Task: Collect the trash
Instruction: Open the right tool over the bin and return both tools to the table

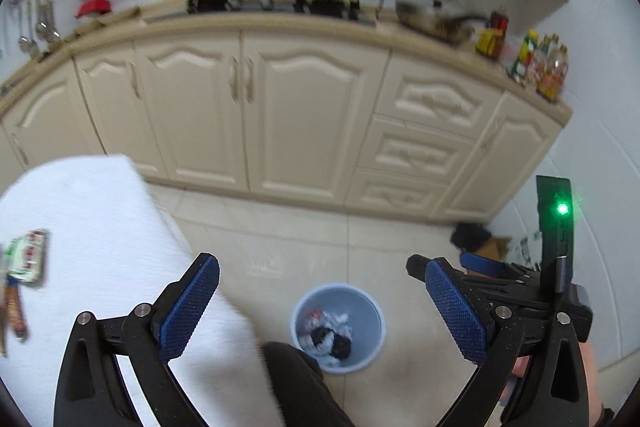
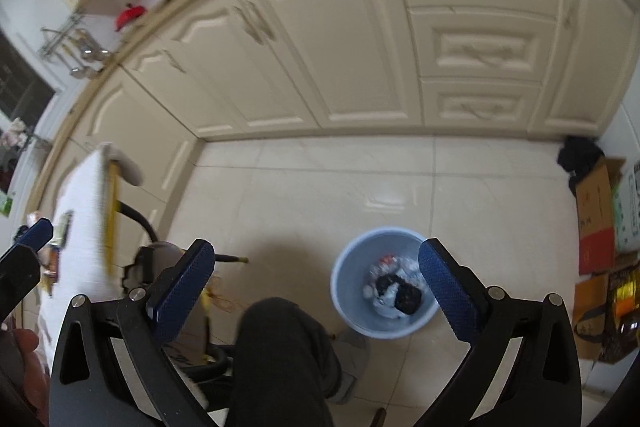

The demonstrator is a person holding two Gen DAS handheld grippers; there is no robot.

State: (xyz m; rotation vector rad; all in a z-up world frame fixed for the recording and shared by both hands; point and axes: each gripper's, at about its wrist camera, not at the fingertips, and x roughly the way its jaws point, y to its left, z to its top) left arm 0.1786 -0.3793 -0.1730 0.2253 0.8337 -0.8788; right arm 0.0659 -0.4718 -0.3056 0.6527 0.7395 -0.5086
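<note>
Left hand-held gripper (image 1: 318, 301): jaws spread wide, nothing between the blue pads (image 1: 188, 311). It points steeply down at the floor, with the pale blue bin (image 1: 374, 337) showing in the gap between the fingers. Right hand-held gripper (image 2: 316, 285): also spread wide and empty, tilted downward in much the same way, its right pad partly overlapping the bin's (image 2: 348, 301) rim in that view. In the left wrist view the right tool shows at the right edge, with a green light (image 1: 563, 208) lit on its upright part.

Bin stands on the tiled floor (image 2: 360, 179), just beyond the person's dark-trousered knee (image 2: 280, 347), well clear of the cream cabinets (image 1: 248, 115). Inside it: a heap of crumpled white stuff with dark lumps (image 2: 400, 293) and a small red-and-white scrap. Judgement: some trash is already in, and neither tool is carrying anything at this moment.

Left of the knee is a bench with a white cloth (image 1: 100, 227). Near its left edge lie a green-and-white packet (image 1: 26, 255) and something brown-orange below it, blurred; I cannot tell what exactly. These look like pieces not yet collected, so the task reads as partly done, with at least those items left.

Cardboard boxes (image 2: 596, 219) and a dark bundle sit by the far right corner of the floor; whether they count as trash I cannot tell.
</note>
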